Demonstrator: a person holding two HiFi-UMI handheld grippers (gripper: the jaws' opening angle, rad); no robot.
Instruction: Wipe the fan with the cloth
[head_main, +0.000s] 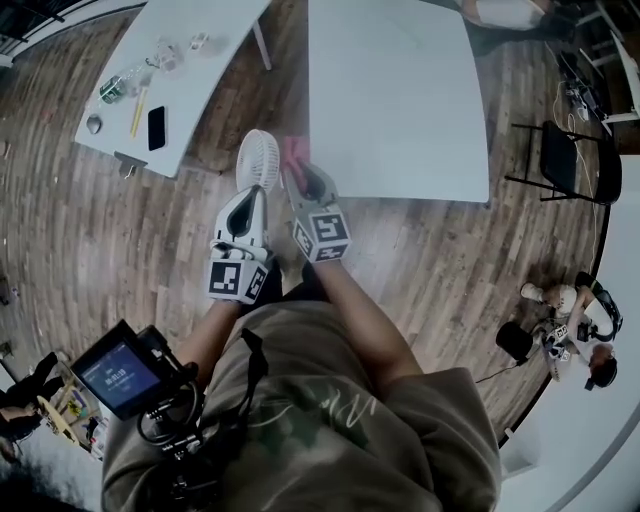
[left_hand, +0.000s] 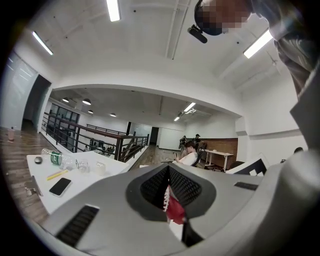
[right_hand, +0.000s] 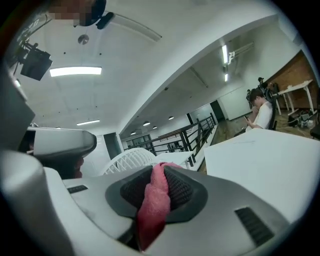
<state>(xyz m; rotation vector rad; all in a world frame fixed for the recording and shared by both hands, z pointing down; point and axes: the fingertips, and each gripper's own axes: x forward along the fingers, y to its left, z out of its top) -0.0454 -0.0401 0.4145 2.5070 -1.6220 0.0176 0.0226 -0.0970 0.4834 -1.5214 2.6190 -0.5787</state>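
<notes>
- Fan (head_main: 258, 160), one small white round one, is being held up over the wooden floor by the left gripper (head_main: 253, 192), just short of the white tabletop (head_main: 400, 120); its fingers (left_hand: 150, 187) are clamping fully onto it.
- Right gripper (head_main: 305, 178) is pinching the single pink cloth (head_main: 295, 152), its fingers (right_hand: 182, 192) parted only by the fold.
- Cloth is hanging just right of the fan's grille, so the right hand is likely doing the wiping, moving leftward; whether they are touching cannot be told.
</notes>
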